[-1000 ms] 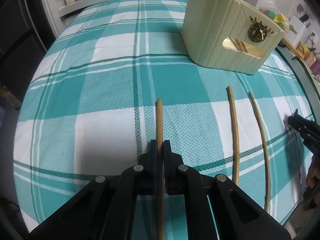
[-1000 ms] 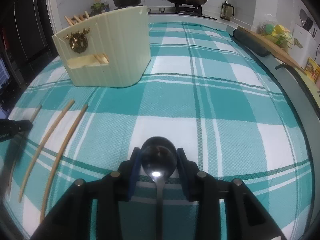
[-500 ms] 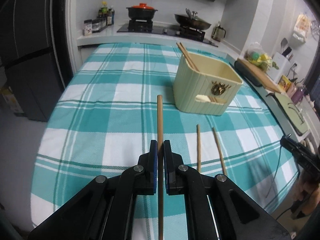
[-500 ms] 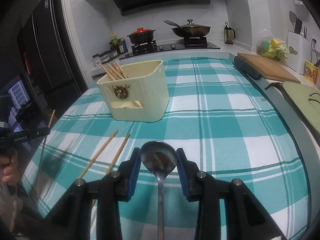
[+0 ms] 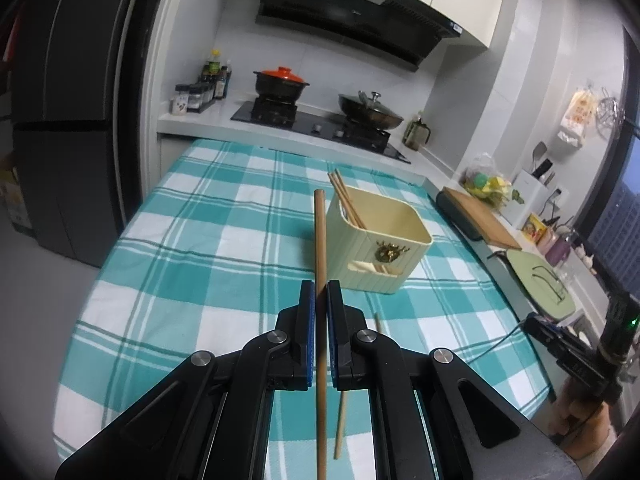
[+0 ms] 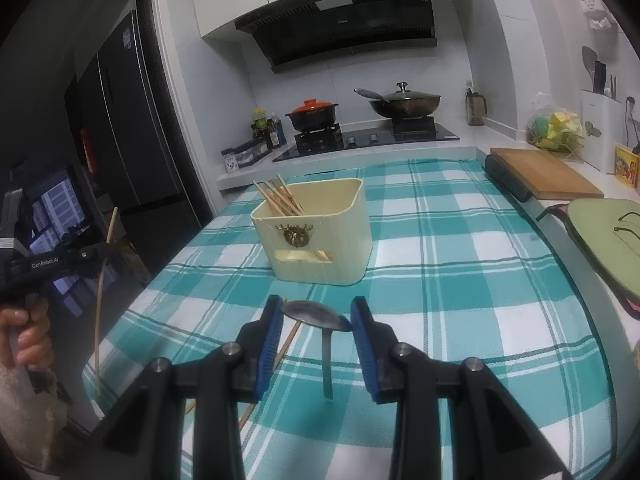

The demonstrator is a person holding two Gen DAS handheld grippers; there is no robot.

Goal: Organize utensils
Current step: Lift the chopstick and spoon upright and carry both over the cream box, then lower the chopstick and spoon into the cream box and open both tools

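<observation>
Left gripper (image 5: 321,308) is clamped on a chopstick (image 5: 320,248), pads tight on the shaft at about mid-length, tip sticking out forward over the table toward the holder (image 5: 378,248). Right gripper (image 6: 316,330) is clamped on a spoon (image 6: 316,316) across the bowl, handle hanging down below the jaws; bowl edges sit against both pads. Both loads are clear of the cloth (image 5: 200,240), short of the holder. Holder sits mid-table, several chopsticks already leaning in its far-left corner, rest of it looks free. At least one loose chopstick (image 5: 340,416) lies on the cloth under the left gripper; the right view shows one as well (image 6: 290,336). Risks, as I judge them: the spoon grip is on a curved, smooth bowl, so it could pivot or slip out if the hand tilts or jerks; the dangling handle could catch the holder rim on the way in. The chopstick is long and held at one point, so it could swing and hit the rim or knock the leaning sticks. The grippers converge on one small opening, so collision is possible.
</observation>
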